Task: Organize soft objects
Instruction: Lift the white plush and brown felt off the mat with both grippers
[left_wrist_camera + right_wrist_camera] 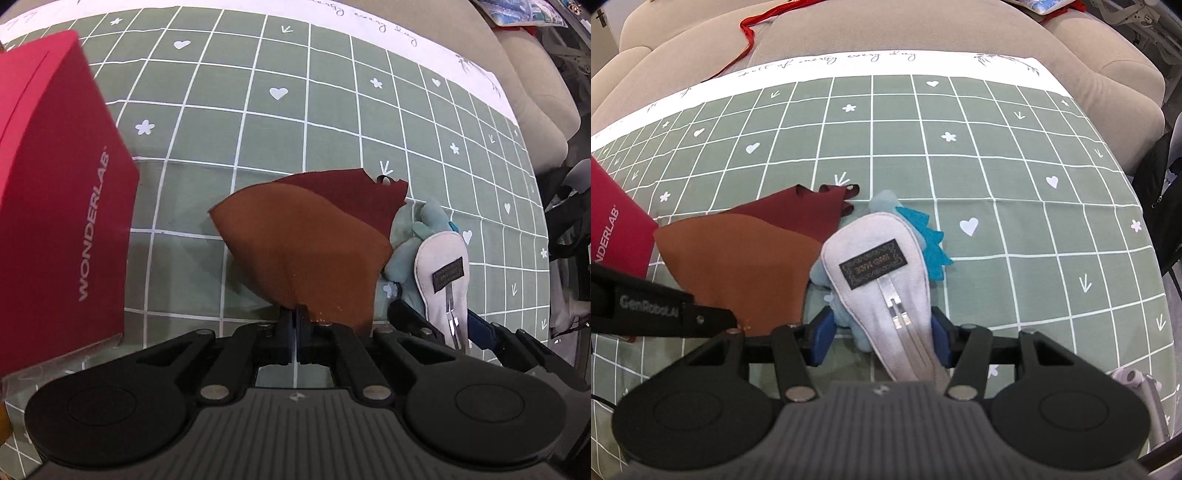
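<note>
My left gripper (295, 314) is shut on the near edge of a brown leather piece (303, 251), which fans upward from the jaws. A dark red piece (354, 199) sits behind it, overlapping. In the right wrist view my right gripper (882, 336) is shut on a pale grey zip pouch (879, 266) with a black label. A light blue plush toy (849, 325) is pressed against the left pad, and its teal felt spikes (934, 251) stick out on the right. The left gripper (738, 326) shows there as a black arm by the brown piece (738, 266).
A red box (62, 206) marked WONDERLAB stands close on the left, with a clear plastic edge (74, 354) below it. Everything rests on a green grid cloth (997, 166) spread over a beige sofa (886, 29). A red ribbon (746, 33) lies on the sofa.
</note>
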`<state>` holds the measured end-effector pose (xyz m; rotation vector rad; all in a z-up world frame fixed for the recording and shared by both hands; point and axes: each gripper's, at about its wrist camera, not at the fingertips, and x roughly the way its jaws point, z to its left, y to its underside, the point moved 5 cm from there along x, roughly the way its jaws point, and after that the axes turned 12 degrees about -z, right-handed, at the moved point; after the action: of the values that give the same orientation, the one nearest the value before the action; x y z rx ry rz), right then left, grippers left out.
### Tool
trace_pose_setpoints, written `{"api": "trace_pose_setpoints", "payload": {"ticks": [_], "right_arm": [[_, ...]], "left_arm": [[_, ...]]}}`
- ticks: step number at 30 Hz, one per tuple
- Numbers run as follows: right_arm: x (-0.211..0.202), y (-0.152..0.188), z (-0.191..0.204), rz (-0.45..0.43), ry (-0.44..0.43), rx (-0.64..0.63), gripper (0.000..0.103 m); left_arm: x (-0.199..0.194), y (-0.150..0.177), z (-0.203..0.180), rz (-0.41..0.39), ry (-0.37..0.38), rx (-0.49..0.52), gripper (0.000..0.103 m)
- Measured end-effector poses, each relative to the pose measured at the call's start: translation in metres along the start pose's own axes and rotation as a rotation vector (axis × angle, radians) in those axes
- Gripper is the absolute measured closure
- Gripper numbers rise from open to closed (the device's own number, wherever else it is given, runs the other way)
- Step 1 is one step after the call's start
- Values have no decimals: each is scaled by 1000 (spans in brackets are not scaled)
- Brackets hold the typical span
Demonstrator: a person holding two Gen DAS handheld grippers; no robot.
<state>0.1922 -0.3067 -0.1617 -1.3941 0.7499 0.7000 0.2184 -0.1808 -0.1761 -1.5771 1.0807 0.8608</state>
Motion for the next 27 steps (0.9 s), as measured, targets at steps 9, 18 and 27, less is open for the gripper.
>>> {"api": "trace_pose_setpoints", "payload": {"ticks": [9,18,27], "right_arm": [[-1,0,-2,0,-8,19,50],[-4,-1,-12,6,-6,97,71],[-12,-2,-7,-3,-49,109,76]], "left_arm": [[-26,-4,1,-77,79,-33,102],[-49,-10,9,-145,69,-21,102],[-61,0,20,-126,76,-57,102]]}}
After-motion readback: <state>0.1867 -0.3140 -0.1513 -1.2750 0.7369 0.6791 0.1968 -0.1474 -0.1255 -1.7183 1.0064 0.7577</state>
